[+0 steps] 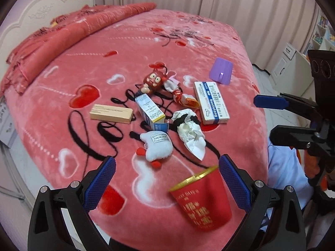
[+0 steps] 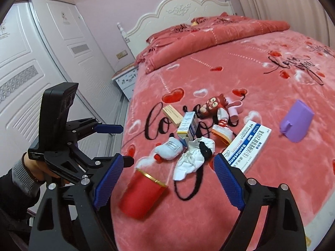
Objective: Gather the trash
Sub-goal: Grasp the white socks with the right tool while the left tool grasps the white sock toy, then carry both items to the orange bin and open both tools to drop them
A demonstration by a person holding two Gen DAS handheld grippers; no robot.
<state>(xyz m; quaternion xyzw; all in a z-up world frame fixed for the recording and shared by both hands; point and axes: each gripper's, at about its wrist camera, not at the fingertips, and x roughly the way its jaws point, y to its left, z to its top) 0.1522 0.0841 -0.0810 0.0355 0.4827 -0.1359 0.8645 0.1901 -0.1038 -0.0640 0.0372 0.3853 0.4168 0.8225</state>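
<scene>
On the pink blanket (image 1: pixel 188 41) lies a heap of litter: a crumpled white tissue (image 1: pixel 190 133) (image 2: pixel 192 159), a small blue-and-white medicine box (image 1: pixel 149 108) (image 2: pixel 187 125), a beige box (image 1: pixel 111 113), a long white-and-blue box (image 1: pixel 210 102) (image 2: pixel 247 146) and a candy wrapper (image 1: pixel 184 99). A red paper cup (image 1: pixel 201 200) (image 2: pixel 142 196) with a gold rim lies on its side nearest me. My left gripper (image 1: pixel 167 184) (image 2: pixel 119 144) hovers open above the cup. My right gripper (image 2: pixel 167 181) (image 1: pixel 272 119) is open too, over the cup and tissue, holding nothing.
A white plush toy (image 1: pixel 157 146), a red-brown figure (image 1: pixel 153 80) and a purple lid-like piece (image 1: pixel 220 71) lie among the litter. A folded quilt (image 1: pixel 62 37) and the headboard (image 2: pixel 178 8) are behind. A nightstand (image 2: pixel 125 79) and wardrobe (image 2: pixel 41 62) stand beside the bed.
</scene>
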